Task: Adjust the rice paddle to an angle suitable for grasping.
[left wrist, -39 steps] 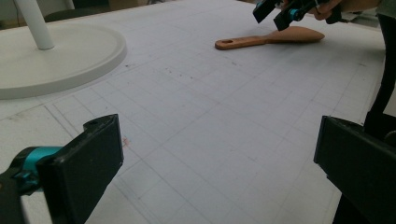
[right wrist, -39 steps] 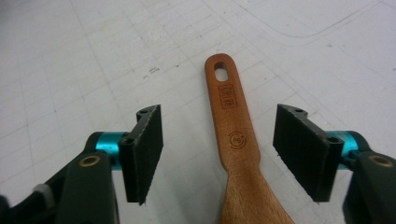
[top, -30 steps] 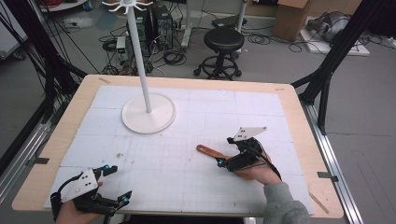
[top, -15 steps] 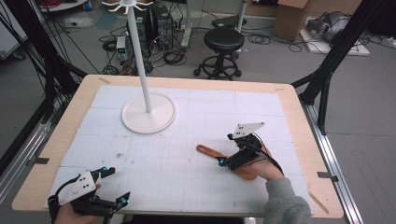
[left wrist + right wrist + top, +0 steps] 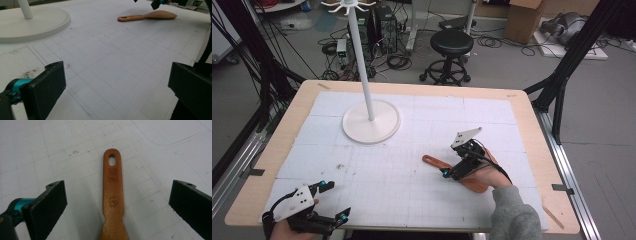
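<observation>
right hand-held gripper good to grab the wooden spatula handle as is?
Probably yes. The right hand-held gripper is open, its jaws either side of the wooden spatula handle, which lies flat on the table with nothing between or around it.

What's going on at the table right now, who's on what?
A person holds a gripper in each hand. The right gripper hovers over the flat brown wooden spatula, jaws wide open either side of its handle, not gripping. The left gripper waits open at the near left corner of the table. The white pole stand with round base stands untouched.
</observation>
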A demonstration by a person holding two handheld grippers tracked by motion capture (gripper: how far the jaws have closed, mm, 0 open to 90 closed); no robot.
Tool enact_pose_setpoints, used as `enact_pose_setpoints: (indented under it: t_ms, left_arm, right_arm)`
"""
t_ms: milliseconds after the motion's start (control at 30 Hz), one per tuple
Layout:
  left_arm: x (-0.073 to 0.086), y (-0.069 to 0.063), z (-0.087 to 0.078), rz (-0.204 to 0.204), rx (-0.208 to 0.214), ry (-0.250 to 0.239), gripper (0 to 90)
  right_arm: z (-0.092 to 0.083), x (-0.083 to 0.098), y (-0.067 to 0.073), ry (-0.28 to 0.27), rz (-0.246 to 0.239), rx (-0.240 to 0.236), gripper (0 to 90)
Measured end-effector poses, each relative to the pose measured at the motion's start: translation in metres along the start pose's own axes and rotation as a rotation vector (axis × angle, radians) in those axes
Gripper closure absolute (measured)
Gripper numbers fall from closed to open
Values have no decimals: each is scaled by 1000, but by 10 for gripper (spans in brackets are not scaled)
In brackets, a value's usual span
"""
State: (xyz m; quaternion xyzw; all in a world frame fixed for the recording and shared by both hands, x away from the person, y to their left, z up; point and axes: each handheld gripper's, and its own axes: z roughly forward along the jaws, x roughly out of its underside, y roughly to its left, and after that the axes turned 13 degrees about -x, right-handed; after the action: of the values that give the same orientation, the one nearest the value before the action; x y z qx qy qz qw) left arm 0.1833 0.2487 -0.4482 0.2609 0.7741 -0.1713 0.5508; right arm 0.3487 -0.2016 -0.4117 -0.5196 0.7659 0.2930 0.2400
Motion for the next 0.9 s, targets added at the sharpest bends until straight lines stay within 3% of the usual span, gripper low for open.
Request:
enact_pose_setpoints:
  t_ms: [200, 400, 467, 533, 633, 800, 900]
  left_arm:
    - [1, 0, -2, 1, -5, 3, 19]
    - [1, 0, -3, -2, -6, 4, 19]
    - [1, 0, -3, -1, -6, 6, 19]
    - [1, 0, -2, 1, -6, 7, 19]
    - [1, 0, -2, -1, -5, 8, 19]
    - [1, 0, -4, 0, -9, 8, 19]
    - [2, 1, -4, -2, -11, 8, 19]
  right_arm:
    - [11, -7, -1, 45, -19, -2, 3]
    - [13, -4, -6, 85, 5, 3, 50]
    - [11, -3, -7, 83, 15, 5, 118]
    - [9, -4, -6, 91, 10, -2, 257]
    - [8, -5, -4, 105, 10, -19, 346]
    - [14, -3, -5, 165, 31, -8, 375]
    - [14, -3, -5, 167, 30, -11, 401]
